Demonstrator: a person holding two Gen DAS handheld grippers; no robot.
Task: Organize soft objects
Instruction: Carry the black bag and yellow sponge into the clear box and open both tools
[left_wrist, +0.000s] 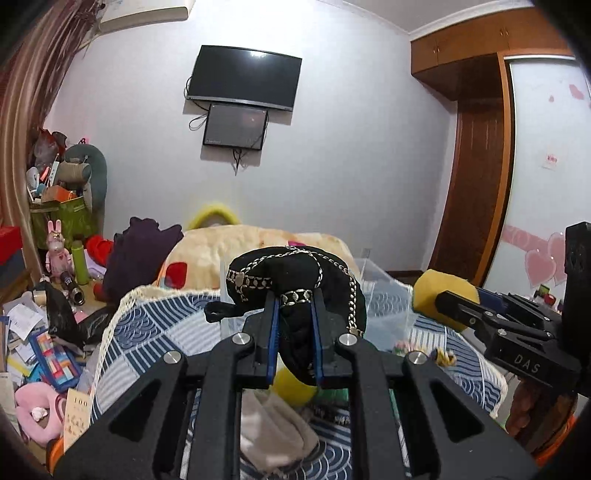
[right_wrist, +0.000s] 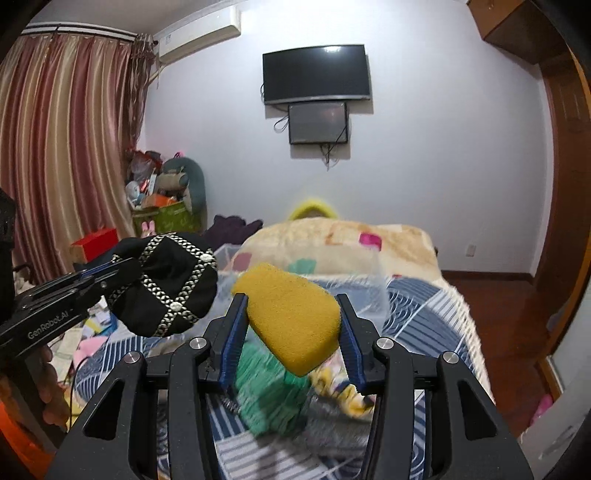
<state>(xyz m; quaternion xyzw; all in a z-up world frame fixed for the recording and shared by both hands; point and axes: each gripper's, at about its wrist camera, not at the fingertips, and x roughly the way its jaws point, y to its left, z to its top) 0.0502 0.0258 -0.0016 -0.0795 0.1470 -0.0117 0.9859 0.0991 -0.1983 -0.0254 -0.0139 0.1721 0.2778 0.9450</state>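
Room: bed (right_wrist: 424, 306) with blue-patterned quilt, TV (left_wrist: 243, 75) at 12 o'clock | my left gripper (left_wrist: 294, 306) clamped on black hat (left_wrist: 295, 273) | my right gripper (right_wrist: 291, 314) clamped on yellow sponge (right_wrist: 291, 314) | right view only: curtain (right_wrist: 62, 147) at 10 o'clock

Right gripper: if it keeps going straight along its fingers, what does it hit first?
Probably the clear bin on the bed, directly beyond the sponge held by the right gripper. Depth is unclear; it might pass over the rim toward the blanket.

Pale wall with two dark screens (right_wrist: 316, 74), striped curtain (right_wrist: 62, 147) (left), wooden wardrobe (left_wrist: 476, 177), quilted bed (right_wrist: 424, 314)
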